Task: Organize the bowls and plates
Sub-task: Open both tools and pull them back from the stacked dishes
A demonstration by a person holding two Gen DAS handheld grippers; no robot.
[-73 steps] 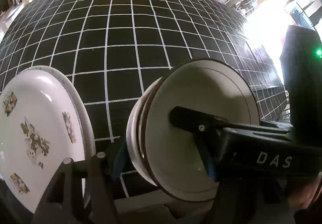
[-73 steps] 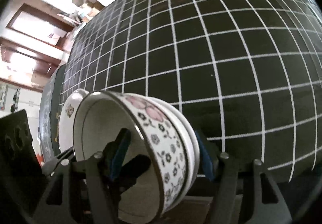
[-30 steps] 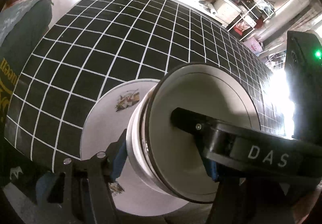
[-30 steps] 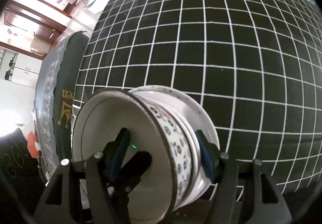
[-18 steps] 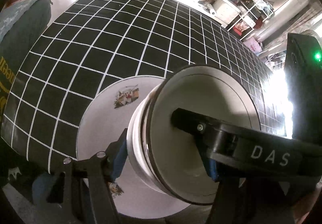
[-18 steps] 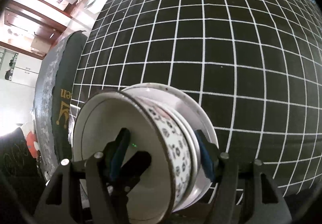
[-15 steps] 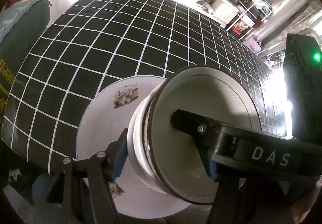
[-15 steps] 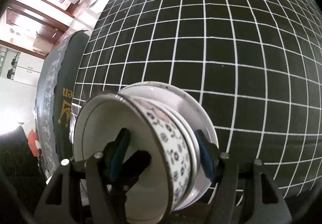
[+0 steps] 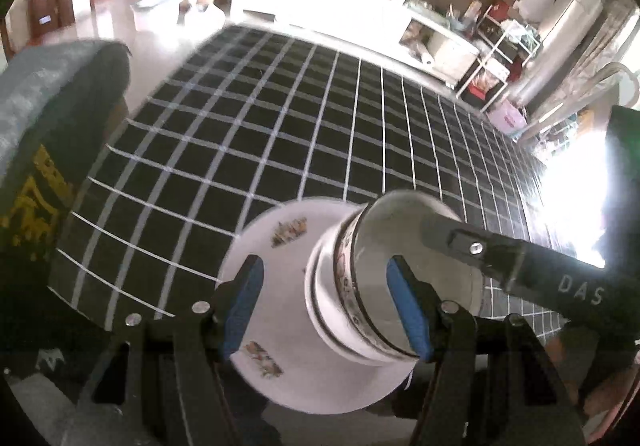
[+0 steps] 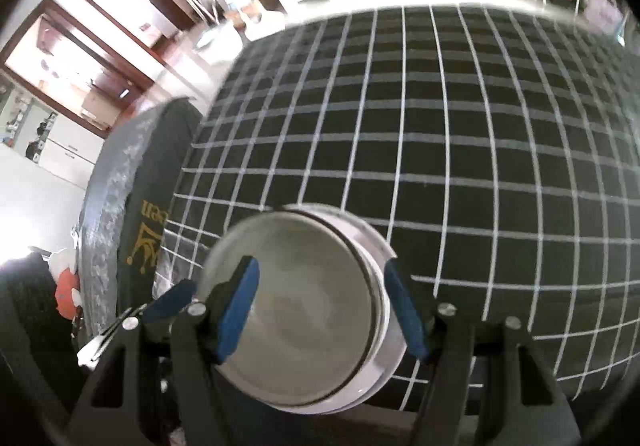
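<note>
Change since earlier: Both tongs, the left gripper (image 9: 322, 274) and the right gripper (image 10: 320, 270), are backing up and away from the stack of nested white porcelain bowls with a floral band (image 9: 352, 286). Half a second ago their blue pads were hugging its wall; now the stack is looking smaller.
Left wrist view, stack: it is sitting on the round white plate with flower decals (image 9: 276, 246), which is lying on the black tablecloth with a white grid (image 9: 280, 133), near the close edge.
Left wrist view, tongs: I am seeing the left jaws released. One pad is standing clear to the left of the stack, the other is hovering over its mouth, and neither is pressing.
Left wrist view, writing: "DAS" is showing in pale letters on the right gripper's black body. Yellow marks on the dark grey cushion (image 9: 48, 125) are blurring past reading.
Right wrist view, stack: I am looking down into the top bowl, near the cloth's close left corner.
Right wrist view, tongs: the right jaws are released too, one pad over the bowl's inside and one just outside the rim, clamping nothing.
Right wrist view, writing: a gold crown emblem and letters ending "en" are showing on the cushion.
Handling: I am judging the stack stiff, glazed, slippery, brittle and weighty, with nested bowls that can shift.
Where to hold: I am favouring the wall at the rim, one pad inside and one outside, with the two tongs on opposite sides.
</note>
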